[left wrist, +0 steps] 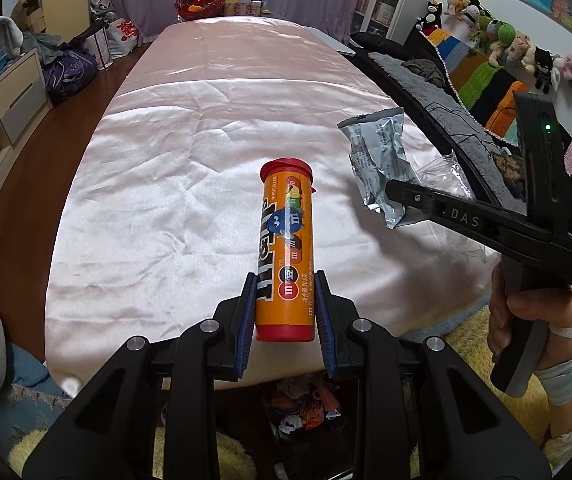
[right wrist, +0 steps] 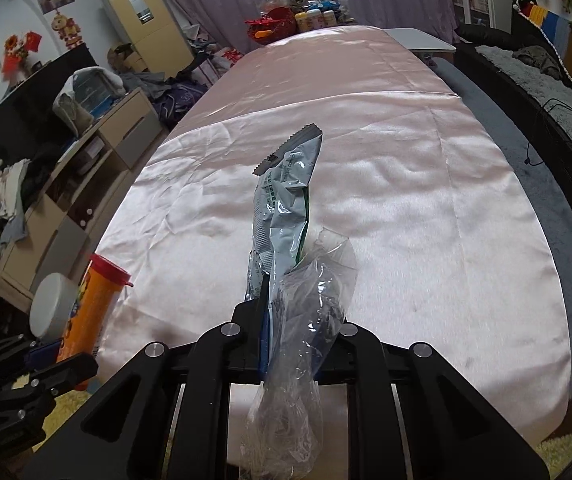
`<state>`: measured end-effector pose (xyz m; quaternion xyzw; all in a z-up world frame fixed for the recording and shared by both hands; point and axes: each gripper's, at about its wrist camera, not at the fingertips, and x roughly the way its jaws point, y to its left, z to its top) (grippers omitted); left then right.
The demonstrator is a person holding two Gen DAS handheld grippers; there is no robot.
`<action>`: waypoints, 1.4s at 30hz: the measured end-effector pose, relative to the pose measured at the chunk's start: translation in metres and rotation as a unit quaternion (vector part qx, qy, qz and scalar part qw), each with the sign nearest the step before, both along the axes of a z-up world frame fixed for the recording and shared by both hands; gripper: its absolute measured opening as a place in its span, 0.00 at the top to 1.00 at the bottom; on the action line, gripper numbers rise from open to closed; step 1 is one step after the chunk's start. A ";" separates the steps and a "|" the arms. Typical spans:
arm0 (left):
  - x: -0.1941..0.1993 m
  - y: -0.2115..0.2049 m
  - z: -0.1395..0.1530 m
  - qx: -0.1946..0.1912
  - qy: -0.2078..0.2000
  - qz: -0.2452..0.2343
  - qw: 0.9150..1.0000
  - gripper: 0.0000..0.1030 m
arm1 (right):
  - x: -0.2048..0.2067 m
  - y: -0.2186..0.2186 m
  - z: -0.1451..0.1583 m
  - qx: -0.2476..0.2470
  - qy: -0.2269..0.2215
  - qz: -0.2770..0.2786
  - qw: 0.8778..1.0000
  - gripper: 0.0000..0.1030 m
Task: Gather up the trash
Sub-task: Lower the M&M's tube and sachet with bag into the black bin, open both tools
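In the left wrist view, the left gripper (left wrist: 286, 312) clamped the candy tube (left wrist: 287, 252) near its base, above the table's (left wrist: 166, 160) near edge. In the right wrist view, the right gripper (right wrist: 300, 320) pinched a foil wrapper (right wrist: 282, 208) and clear plastic (right wrist: 310, 300) together, lifted clear of the cloth for disposal.

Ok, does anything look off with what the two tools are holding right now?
Nothing spilled or damaged. The right tool pinches two things at once, a crumpled silver wrapper and a clear plastic bag. The left tool holds the candy tube, lid on.
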<state>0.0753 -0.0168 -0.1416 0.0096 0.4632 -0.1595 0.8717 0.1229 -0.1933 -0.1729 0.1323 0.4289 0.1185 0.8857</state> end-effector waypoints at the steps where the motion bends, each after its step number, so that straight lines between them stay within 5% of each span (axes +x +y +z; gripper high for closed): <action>1: -0.007 -0.001 0.000 0.000 0.000 -0.001 1.000 0.75 | -0.009 -0.001 0.002 0.000 -0.001 0.002 1.000 0.84; 20: -0.129 -0.011 -0.055 -0.002 0.058 -0.010 0.998 0.75 | -0.159 0.006 -0.038 -0.004 0.082 0.057 0.995 0.84; 33: -0.119 -0.016 -0.151 0.019 0.130 0.010 0.991 0.75 | -0.143 0.025 -0.126 -0.013 0.175 0.050 0.983 0.84; 42: -0.114 -0.015 -0.165 0.006 0.132 0.006 0.991 0.72 | -0.136 0.023 -0.145 -0.018 0.182 0.048 0.982 0.70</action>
